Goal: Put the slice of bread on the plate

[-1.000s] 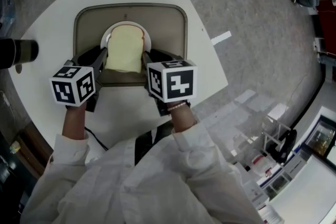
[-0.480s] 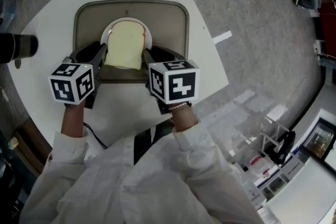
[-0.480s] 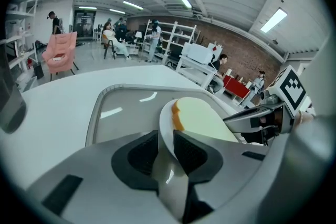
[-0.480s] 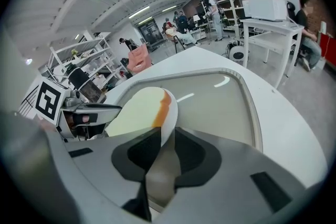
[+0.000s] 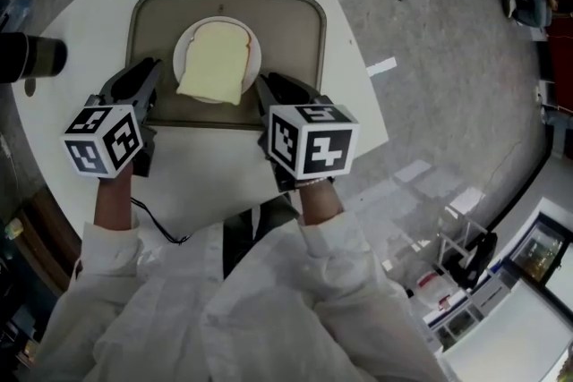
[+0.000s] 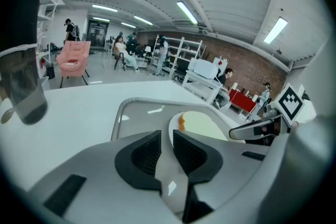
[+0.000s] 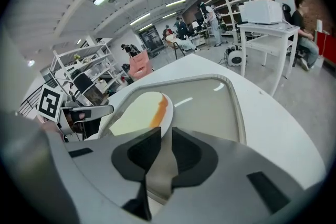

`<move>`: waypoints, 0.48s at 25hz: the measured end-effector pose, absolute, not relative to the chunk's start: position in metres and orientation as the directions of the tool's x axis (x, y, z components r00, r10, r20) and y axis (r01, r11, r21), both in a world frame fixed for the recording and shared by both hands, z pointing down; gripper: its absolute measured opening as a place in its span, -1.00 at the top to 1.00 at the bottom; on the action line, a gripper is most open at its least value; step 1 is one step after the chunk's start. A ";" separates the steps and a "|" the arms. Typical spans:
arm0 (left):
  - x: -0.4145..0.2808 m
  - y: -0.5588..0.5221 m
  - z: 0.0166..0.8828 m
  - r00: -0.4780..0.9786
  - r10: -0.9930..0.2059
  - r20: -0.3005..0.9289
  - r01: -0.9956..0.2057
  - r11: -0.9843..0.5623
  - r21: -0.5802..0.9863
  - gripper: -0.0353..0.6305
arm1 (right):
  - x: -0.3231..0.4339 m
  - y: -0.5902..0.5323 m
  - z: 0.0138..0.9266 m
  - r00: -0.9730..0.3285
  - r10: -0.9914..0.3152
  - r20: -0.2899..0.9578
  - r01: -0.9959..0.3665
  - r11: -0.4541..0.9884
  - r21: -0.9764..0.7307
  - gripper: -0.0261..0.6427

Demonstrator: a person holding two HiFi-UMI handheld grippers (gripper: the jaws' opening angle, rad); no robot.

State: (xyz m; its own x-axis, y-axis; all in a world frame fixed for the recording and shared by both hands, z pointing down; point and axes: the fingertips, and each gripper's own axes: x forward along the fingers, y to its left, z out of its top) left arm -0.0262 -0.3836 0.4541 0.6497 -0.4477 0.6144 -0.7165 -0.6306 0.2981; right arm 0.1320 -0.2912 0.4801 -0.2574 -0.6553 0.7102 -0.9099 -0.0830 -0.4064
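Pale slice of bread (image 5: 215, 63) flat on the round white plate (image 5: 254, 65), inside the grey tray (image 5: 300, 36) on the white table (image 5: 215, 174). Left gripper (image 5: 145, 70) over the tray's left rim, right gripper (image 5: 267, 85) just beside the plate, both clear of the bread. Jaws of each drawn nearly together, only a slim slit between the pads, nothing gripped

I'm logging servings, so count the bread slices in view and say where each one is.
1. The slice of bread lies on the white plate, which sits in the tray. No other slice shows, though one beneath it would be hidden.
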 end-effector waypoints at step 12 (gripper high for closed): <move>-0.036 -0.306 0.382 0.720 -0.571 0.394 -0.693 -0.625 0.360 0.82 | 0.128 -0.239 0.421 -0.372 -0.748 0.550 -0.872 0.079 -0.483 0.79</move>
